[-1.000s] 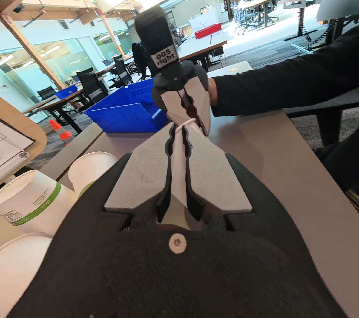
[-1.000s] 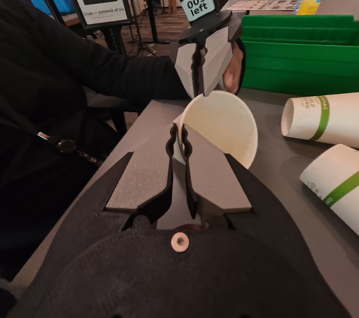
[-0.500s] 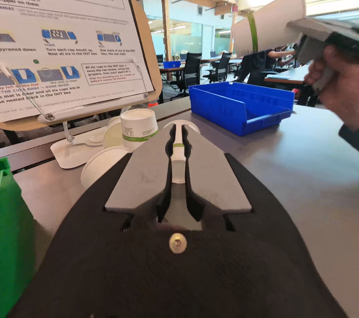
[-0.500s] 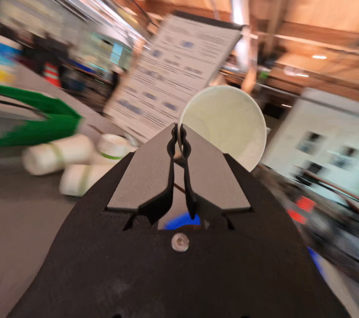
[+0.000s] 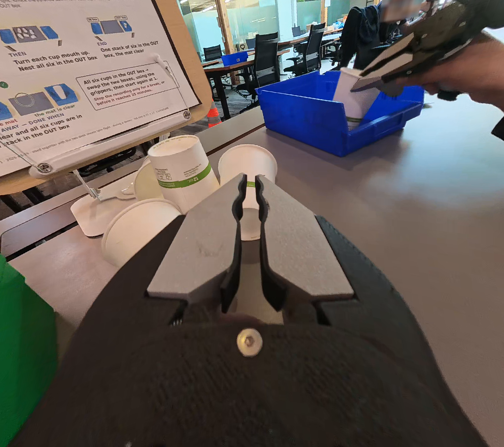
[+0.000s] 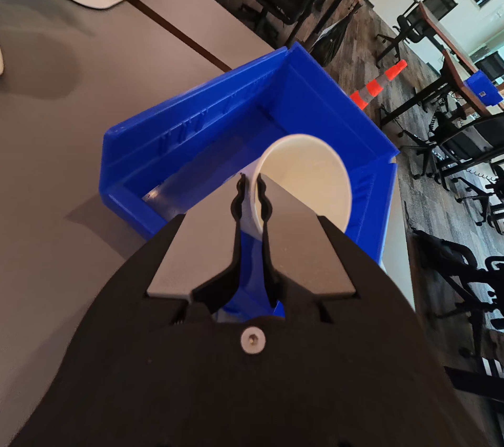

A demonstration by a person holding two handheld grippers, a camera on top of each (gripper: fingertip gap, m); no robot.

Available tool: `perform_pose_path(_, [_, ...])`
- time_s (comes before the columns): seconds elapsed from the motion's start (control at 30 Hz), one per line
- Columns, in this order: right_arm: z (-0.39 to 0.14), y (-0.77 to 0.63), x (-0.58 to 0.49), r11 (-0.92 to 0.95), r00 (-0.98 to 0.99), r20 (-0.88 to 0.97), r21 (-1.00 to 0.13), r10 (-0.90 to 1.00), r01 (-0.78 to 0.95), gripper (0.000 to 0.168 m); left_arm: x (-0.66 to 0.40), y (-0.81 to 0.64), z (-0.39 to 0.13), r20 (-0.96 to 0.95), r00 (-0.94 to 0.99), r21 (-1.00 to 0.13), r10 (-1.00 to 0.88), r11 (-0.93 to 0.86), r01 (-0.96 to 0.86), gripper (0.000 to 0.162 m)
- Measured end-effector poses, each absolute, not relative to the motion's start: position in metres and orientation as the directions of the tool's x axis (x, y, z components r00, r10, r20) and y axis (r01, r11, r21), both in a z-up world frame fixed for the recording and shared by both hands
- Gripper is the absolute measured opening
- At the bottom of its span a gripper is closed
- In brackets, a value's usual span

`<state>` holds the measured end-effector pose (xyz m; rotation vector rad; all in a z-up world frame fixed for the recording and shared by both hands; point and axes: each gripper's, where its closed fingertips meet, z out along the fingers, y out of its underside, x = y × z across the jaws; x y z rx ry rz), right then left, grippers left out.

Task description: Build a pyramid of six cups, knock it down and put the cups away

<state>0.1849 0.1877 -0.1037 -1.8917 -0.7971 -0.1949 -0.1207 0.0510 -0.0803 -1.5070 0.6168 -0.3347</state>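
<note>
My right gripper (image 6: 251, 180) is shut on the rim of a white paper cup (image 6: 302, 174). It holds the cup mouth up and tilted inside the blue bin (image 6: 191, 134). The left wrist view shows the same gripper (image 5: 354, 87), cup (image 5: 351, 101) and bin (image 5: 300, 112) at the far right. My left gripper (image 5: 251, 180) is shut and empty, above a cup (image 5: 246, 161) lying on the grey table. Beside that one, a cup with a green band (image 5: 180, 169) leans bottom up, and two more cups (image 5: 139, 232) lie on their sides.
An instruction sheet on a wooden stand (image 5: 81, 52) rises behind the cups, on a white base (image 5: 90, 210). A green bin (image 5: 16, 338) is at my near left. The table's far edge runs just behind the blue bin, with chairs and an orange cone (image 6: 379, 84) beyond. Left tips to right tips: about 35 centimetres.
My left gripper let go of the cup rim and swung toward the lying cups. My right gripper lifted the cup, carried it across and lowered it into the blue bin.
</note>
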Motion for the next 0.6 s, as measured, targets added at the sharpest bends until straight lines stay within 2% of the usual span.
perform_pose_path(0.17, [-0.108, 0.194, 0.185, -0.264, 0.781, 0.468, -0.759, 0.414, 0.595, 0.024, -0.124, 0.053, -0.081, -0.140, 0.814, -0.989, -0.564, 0.036, -0.146, 0.003])
perform_pose_path(0.3, [-0.089, 0.189, 0.179, -0.179, 0.785, 0.477, -0.798, 0.396, 0.576, 0.028, -0.125, 0.053, -0.082, -0.147, 0.814, -0.988, -0.562, 0.036, -0.153, 0.003])
perform_pose_path(0.37, [-0.077, 0.180, 0.165, -0.106, 0.775, 0.462, -0.827, 0.432, 0.552, 0.026, -0.124, 0.053, -0.083, -0.149, 0.814, -0.987, -0.562, 0.032, -0.158, 0.003])
perform_pose_path(0.47, [-0.071, 0.156, 0.125, -0.004, 0.684, 0.365, -0.880, 0.632, 0.474, 0.013, -0.124, 0.054, -0.085, -0.152, 0.813, -0.986, -0.562, 0.027, -0.166, 0.003])
perform_pose_path(0.5, [-0.077, 0.148, 0.113, -0.006, 0.642, 0.335, -0.884, 0.689, 0.468, 0.016, -0.124, 0.054, -0.085, -0.153, 0.813, -0.985, -0.562, 0.026, -0.168, 0.003])
perform_pose_path(0.6, [-0.106, 0.143, 0.098, -0.109, 0.588, 0.262, -0.847, 0.765, 0.520, 0.045, -0.124, 0.054, -0.087, -0.152, 0.811, -0.985, -0.564, 0.016, -0.174, 0.003])
